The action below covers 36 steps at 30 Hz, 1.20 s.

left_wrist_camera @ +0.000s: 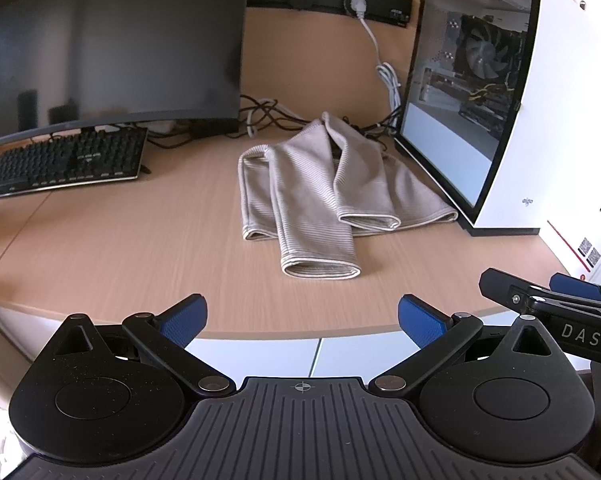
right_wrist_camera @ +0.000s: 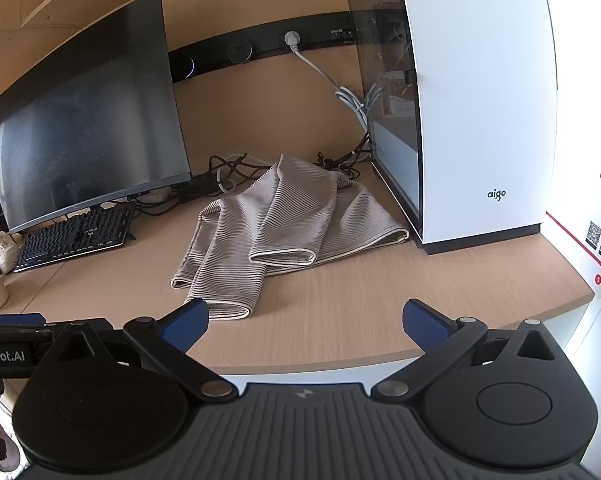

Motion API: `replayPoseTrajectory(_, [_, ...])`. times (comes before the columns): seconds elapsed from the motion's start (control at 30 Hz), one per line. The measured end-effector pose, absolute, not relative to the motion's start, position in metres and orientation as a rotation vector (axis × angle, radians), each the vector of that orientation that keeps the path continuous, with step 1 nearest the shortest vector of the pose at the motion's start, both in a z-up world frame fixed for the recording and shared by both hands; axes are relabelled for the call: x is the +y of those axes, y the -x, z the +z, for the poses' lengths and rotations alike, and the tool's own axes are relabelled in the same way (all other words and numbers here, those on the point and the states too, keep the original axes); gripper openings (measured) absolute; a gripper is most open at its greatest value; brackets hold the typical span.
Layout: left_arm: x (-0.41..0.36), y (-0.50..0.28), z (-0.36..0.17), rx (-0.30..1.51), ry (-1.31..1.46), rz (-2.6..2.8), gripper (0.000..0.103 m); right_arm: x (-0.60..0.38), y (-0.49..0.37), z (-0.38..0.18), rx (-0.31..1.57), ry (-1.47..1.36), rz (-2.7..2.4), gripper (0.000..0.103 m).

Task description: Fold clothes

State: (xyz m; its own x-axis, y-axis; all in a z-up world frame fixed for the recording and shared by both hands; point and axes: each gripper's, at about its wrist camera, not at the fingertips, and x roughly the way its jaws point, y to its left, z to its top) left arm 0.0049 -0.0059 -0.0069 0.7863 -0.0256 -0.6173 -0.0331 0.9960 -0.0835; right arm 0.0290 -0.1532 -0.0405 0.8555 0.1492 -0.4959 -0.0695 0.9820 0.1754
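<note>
The striped beige garment (left_wrist_camera: pixel 324 196) lies crumpled on the surface (left_wrist_camera: pixel 140 248) beside the white computer case (left_wrist_camera: pixel 540 100), ahead of both left tongs (left_wrist_camera: pixel 300 320) and right tongs (right_wrist_camera: pixel 305 322), each spread wide, holding nothing.

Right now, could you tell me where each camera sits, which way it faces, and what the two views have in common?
Left wrist: on the left gripper, off the desk's front edge, facing the striped garment and PC case; its own open blue-padded fingers show, with the right gripper at its right edge.
Right wrist: on the right gripper, further right, facing the same garment; its open fingers show.
Shared: garment, monitor, keyboard, PC case, desk.
</note>
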Motion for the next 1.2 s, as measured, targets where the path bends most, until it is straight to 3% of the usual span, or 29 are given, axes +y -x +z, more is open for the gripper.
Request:
replayPoseTrajectory(0.63, [0.0, -0.031, -0.013, 0.703, 0.098, 0.001, 0.103, -0.152, -0.049, -0.046, 0.569, -0.149, 0.093, 0.103])
replayPoseTrajectory(1.2, [0.068, -0.122, -0.025, 0.774, 0.169, -0.181, 0.103, -0.111, -0.115, -0.039, 0.613, -0.205, -0.04, 0.103])
